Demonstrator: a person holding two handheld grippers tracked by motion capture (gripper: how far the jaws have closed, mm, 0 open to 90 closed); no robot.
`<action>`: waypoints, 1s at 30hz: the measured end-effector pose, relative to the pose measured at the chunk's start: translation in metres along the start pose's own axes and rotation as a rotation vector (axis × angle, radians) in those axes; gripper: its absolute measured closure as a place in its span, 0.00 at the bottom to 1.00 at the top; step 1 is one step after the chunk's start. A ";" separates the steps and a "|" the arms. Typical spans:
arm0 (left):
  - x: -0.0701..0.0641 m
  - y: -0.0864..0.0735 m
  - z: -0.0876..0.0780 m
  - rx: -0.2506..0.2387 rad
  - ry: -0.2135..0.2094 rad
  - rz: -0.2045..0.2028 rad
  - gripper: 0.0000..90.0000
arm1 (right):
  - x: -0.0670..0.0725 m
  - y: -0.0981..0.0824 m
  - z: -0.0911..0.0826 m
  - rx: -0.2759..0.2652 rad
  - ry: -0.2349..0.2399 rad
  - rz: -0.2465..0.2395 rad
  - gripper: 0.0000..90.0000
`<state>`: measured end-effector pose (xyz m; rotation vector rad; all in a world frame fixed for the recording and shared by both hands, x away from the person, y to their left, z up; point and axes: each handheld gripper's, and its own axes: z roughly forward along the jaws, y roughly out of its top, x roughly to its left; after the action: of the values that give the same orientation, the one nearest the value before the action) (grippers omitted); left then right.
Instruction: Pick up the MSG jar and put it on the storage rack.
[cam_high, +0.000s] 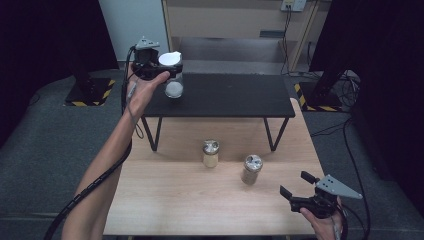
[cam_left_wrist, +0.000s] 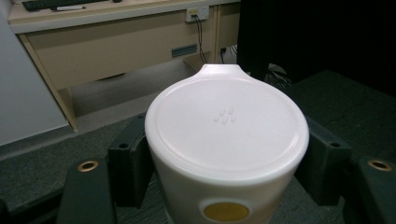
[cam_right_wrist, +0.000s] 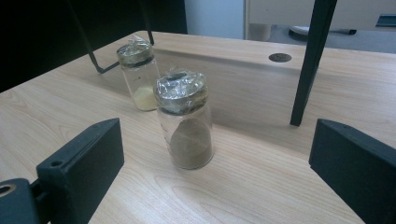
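Note:
My left gripper (cam_high: 162, 70) is shut on a clear jar (cam_high: 173, 87) with a white lid (cam_high: 170, 59) and white powder at its bottom. It holds the jar at the left end of a black raised shelf (cam_high: 235, 95); I cannot tell whether the jar's base touches it. In the left gripper view the white lid (cam_left_wrist: 226, 126) sits between the two jaws of the left gripper (cam_left_wrist: 226, 161). My right gripper (cam_high: 295, 186) is open near the table's front right corner. In its own view, the right gripper (cam_right_wrist: 219, 140) points at a brown-powder jar (cam_right_wrist: 185, 126).
Two foil-capped jars stand on the wooden table (cam_high: 190, 200) in front of the shelf: one with yellow powder (cam_high: 210, 153) and one with brown powder (cam_high: 251, 170). The yellow one (cam_right_wrist: 138, 79) is behind the brown one. A black shelf leg (cam_right_wrist: 308, 65) rises at the right.

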<state>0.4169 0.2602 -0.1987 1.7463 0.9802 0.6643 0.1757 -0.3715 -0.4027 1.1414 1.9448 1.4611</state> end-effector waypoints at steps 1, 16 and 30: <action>0.000 -0.001 0.001 0.001 0.001 -0.005 0.33 | 0.000 0.000 0.000 0.000 0.000 0.001 0.04; -0.001 -0.012 0.009 0.001 0.026 0.000 0.33 | -0.001 0.000 0.000 0.002 0.005 0.006 0.04; 0.000 -0.022 0.008 -0.029 0.021 -0.005 0.33 | -0.001 0.000 0.001 0.005 0.006 0.004 0.05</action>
<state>0.4161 0.2605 -0.2218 1.7141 0.9852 0.6918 0.1767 -0.3719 -0.4029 1.1451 1.9518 1.4639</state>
